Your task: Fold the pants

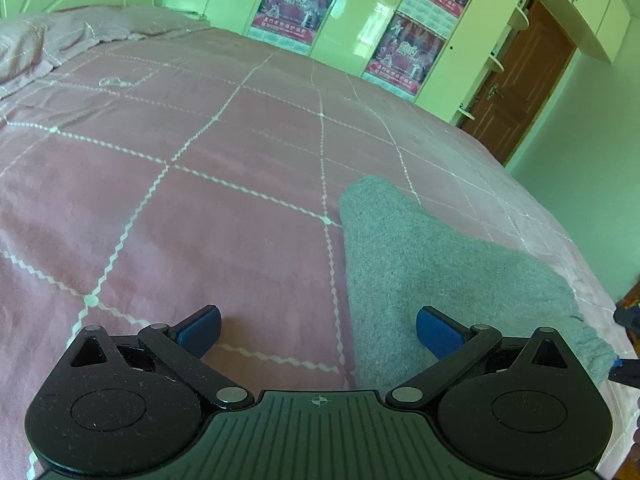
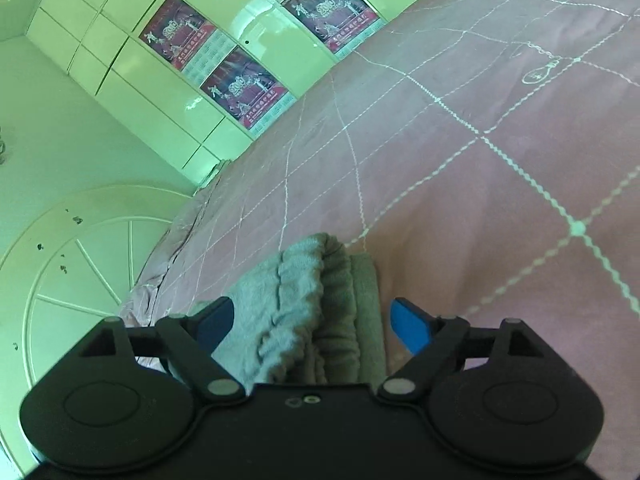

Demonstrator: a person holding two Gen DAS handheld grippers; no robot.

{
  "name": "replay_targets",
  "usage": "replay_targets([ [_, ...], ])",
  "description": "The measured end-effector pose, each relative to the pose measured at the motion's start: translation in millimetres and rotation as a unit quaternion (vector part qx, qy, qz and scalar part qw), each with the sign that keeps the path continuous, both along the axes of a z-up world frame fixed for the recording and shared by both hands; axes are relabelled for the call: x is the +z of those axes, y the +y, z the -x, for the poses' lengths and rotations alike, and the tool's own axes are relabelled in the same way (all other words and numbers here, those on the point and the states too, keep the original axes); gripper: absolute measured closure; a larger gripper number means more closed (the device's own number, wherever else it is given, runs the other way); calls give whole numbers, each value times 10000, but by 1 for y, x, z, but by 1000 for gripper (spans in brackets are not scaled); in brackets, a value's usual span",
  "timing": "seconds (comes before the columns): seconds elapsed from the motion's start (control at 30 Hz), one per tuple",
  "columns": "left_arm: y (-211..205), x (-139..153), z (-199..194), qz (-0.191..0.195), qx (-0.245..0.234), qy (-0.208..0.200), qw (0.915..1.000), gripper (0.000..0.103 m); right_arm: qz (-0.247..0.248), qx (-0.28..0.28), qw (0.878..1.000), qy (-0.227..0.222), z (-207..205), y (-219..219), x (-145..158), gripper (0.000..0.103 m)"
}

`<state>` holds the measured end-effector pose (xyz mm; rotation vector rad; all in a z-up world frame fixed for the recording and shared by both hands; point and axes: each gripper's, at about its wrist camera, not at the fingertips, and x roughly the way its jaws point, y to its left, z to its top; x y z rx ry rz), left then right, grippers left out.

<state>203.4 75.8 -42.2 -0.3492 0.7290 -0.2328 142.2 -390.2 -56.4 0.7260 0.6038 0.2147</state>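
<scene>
The grey pants lie folded on the pink bedspread near the bed's right edge. My left gripper is open and empty; its right blue pad hovers over the pants' near left edge. In the right wrist view the pants show their gathered elastic waistband, stacked in layers. My right gripper is open, with the blue pads on either side of the waistband, not closed on it.
The pink quilted bedspread covers the bed. A pillow lies at the far left. White wardrobes with posters stand behind the bed. A brown door is at the right. A white headboard shows at the left.
</scene>
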Motion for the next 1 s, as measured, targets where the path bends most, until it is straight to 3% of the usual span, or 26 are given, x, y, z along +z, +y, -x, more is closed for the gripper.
replay_targets([
  [0.17,13,-10,-12,709,-192,228,9970,0,-492,128,9980,369,-4,-9,-23,28],
  [0.33,14,-20,-36,1712,-704,593,9809,0,-1026,319,9933,414,-18,-9,-31,25],
  [0.5,-5,-26,-51,1360,-1005,843,9820,0,-1050,614,9907,609,-29,-2,-31,23],
  [0.77,-12,-28,-63,1367,-1194,932,9790,0,-917,846,9899,669,-41,11,-30,21],
  [0.8,-13,-29,-64,1371,-1191,927,9790,0,-730,889,9908,709,-44,15,-29,25],
  [0.83,-12,-29,-64,1374,-1187,915,9791,0,-450,926,9917,768,-45,18,-28,37],
  [0.9,-15,-29,-63,1342,-1188,885,9798,0,-327,947,9921,755,-46,20,-26,51],
  [0.93,-16,-29,-63,1319,-1197,872,9801,0,-423,927,9922,718,-43,19,-23,62],
  [1.0,-17,-27,-62,1347,-1198,841,9800,0,-753,948,9917,437,-34,13,-11,70],
])
